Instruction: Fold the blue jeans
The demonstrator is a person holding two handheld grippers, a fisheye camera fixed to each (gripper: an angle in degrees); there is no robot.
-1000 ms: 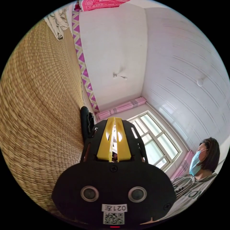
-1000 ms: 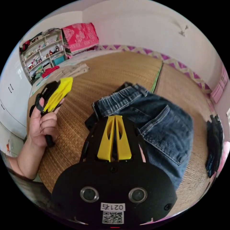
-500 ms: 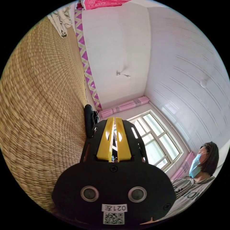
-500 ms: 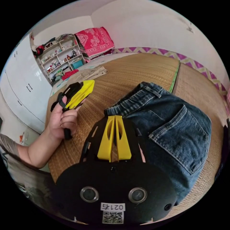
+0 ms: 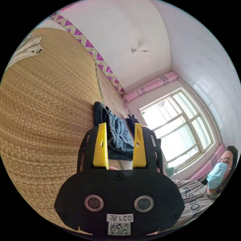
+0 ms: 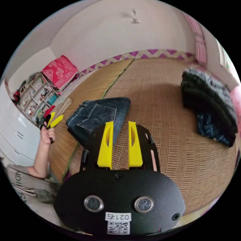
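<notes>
The folded blue jeans (image 6: 100,115) lie flat on the woven straw mat (image 6: 160,100), back pocket up. My right gripper (image 6: 120,123) hovers open just off their near edge, with nothing between the jaws. In the right gripper view a hand holds my left gripper (image 6: 54,120) up in the air beyond the jeans' waistband, jaws spread. In the left gripper view the left gripper (image 5: 119,124) is open, and the jeans (image 5: 118,136) show between its yellow fingers (image 5: 101,145), some way off on the mat (image 5: 50,100).
A pile of dark clothes (image 6: 211,110) sits on the mat to the right of the jeans. Beige cloth (image 5: 27,49) lies far off on the mat. A shelf (image 6: 35,100), a red blanket (image 6: 59,71), a window (image 5: 175,130) and the masked person (image 5: 216,173) ring the mat.
Both grippers went from shut to open. The right gripper pulled back from the jeans and its view swung towards the dark pile. The left view turned to face the jeans.
</notes>
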